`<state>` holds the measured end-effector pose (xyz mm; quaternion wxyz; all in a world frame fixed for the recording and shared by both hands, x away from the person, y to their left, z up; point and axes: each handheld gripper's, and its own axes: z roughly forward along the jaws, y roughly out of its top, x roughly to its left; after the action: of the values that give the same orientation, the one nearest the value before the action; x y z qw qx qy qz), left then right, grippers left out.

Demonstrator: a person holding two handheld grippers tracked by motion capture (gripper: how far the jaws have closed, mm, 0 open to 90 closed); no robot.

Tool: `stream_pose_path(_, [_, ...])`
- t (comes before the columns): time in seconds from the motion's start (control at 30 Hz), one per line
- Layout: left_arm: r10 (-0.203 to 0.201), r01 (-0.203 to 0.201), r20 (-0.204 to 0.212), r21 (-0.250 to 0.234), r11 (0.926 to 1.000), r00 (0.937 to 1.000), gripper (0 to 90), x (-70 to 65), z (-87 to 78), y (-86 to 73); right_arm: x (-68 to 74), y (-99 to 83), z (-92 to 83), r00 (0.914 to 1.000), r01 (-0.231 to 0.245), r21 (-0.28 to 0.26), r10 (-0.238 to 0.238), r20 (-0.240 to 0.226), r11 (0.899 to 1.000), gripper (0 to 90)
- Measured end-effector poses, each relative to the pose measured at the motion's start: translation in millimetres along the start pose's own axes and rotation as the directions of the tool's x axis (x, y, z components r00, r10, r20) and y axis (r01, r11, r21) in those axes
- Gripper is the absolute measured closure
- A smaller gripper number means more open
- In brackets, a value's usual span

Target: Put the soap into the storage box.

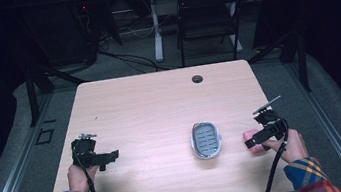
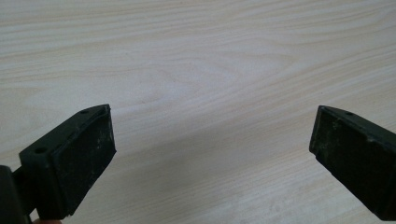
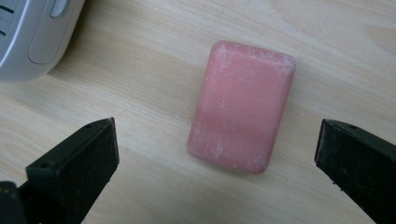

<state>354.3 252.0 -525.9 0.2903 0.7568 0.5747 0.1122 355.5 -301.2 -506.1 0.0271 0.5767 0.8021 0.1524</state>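
A pink bar of soap (image 3: 242, 106) lies flat on the wooden table, just ahead of my right gripper (image 3: 217, 154), whose jaws stand wide open on either side of it without touching it. In the high view the soap (image 1: 251, 137) peeks out beside my right gripper (image 1: 260, 136) near the table's right front. A grey oval soap dish (image 1: 206, 139) with a slotted insert sits left of it; its rim (image 3: 32, 37) shows at the upper left of the right gripper view. My left gripper (image 1: 109, 157) hovers open over bare wood (image 2: 210, 79) at the left front.
The table (image 1: 159, 102) has a cable hole (image 1: 197, 78) near its far edge. Beyond it stand a folding chair (image 1: 207, 15) and a desk leg (image 1: 156, 27) on a dark floor with cables. Cables trail from both grippers toward the front edge.
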Motion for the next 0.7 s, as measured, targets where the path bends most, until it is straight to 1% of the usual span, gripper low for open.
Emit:
stream_pose_path(0.03, [0.001, -0.001, 0.0, 0.0, 1.0, 1.0, 0.3, 0.2, -0.1, -0.1, -0.4, 2.1, 0.8, 1.0, 0.007, 0.012, -0.007, -0.001, 1.0, 0.0])
stream_pose_path(0.07, [0.001, -0.001, 0.0, 0.0, 1.0, 1.0, 0.2, 0.2, -0.2, -0.2, -0.5, 3.8, 2.4, 1.0, 0.004, 0.014, -0.005, 0.003, 1.0, 0.0])
stream_pose_path(0.17, [0.002, -0.002, 0.0, 0.0, 1.0, 1.0, 0.2, -0.1, -0.2, -0.1, -2.1, 7.4, 4.9, 0.9999, -0.009, 0.02, 0.009, 0.005, 1.0, 0.0])
stream_pose_path(0.2, [0.008, -0.008, 0.0, 0.002, 1.0, 1.0, 0.2, -0.2, 0.1, 0.2, -4.3, 11.0, 6.6, 0.9998, -0.019, 0.026, 0.019, 0.008, 0.999, 0.0])
stream_pose_path(0.23, [0.008, -0.008, 0.0, 0.002, 1.0, 1.0, 0.2, -0.2, 0.1, 0.2, -4.5, 12.6, 7.7, 0.9994, -0.029, 0.024, 0.028, 0.017, 0.999, 0.0])
stream_pose_path(0.33, [0.009, -0.009, -0.001, 0.002, 1.0, 1.0, 0.2, -0.1, 0.5, 0.5, -5.7, 16.2, 9.8, 0.9992, -0.035, 0.035, 0.035, 0.019, 0.999, 0.0])
stream_pose_path(0.4, [0.008, -0.008, -0.001, 0.002, 1.0, 1.0, 0.2, -0.1, 0.4, 0.5, -5.4, 19.9, 13.7, 0.9986, -0.05, 0.037, 0.049, 0.021, 0.998, 0.0])
stream_pose_path(0.5, [0.009, -0.009, -0.001, 0.0, 1.0, 1.0, 0.2, 0.0, 0.1, 0.4, -5.9, 24.9, 17.4, 0.999, -0.036, 0.067, 0.034, 0.03, 0.997, 0.0])
stream_pose_path(0.57, [0.007, -0.007, -0.001, 0.001, 1.0, 1.0, 0.2, 0.1, 0.3, 0.3, -5.8, 27.1, 22.2, 0.9979, -0.055, 0.063, 0.053, 0.038, 0.996, 0.0])
stream_pose_path(0.6, [0.008, -0.008, 0.0, 0.003, 1.0, 1.0, 0.2, 0.4, 0.5, 0.4, -7.2, 28.3, 21.9, 0.9986, -0.041, 0.082, 0.038, 0.037, 0.996, 0.0])
stream_pose_path(0.67, [0.008, -0.008, 0.0, 0.003, 1.0, 1.0, 0.2, 0.5, 0.6, 0.4, -7.2, 28.3, 23.3, 0.9982, -0.049, 0.072, 0.046, 0.039, 0.996, 0.0])
stream_pose_path(0.7, [0.007, -0.007, 0.0, 0.005, 1.0, 1.0, 0.2, 0.4, 0.6, 0.4, -8.4, 29.5, 23.4, 0.9987, -0.043, 0.097, 0.04, 0.033, 0.994, 0.0])
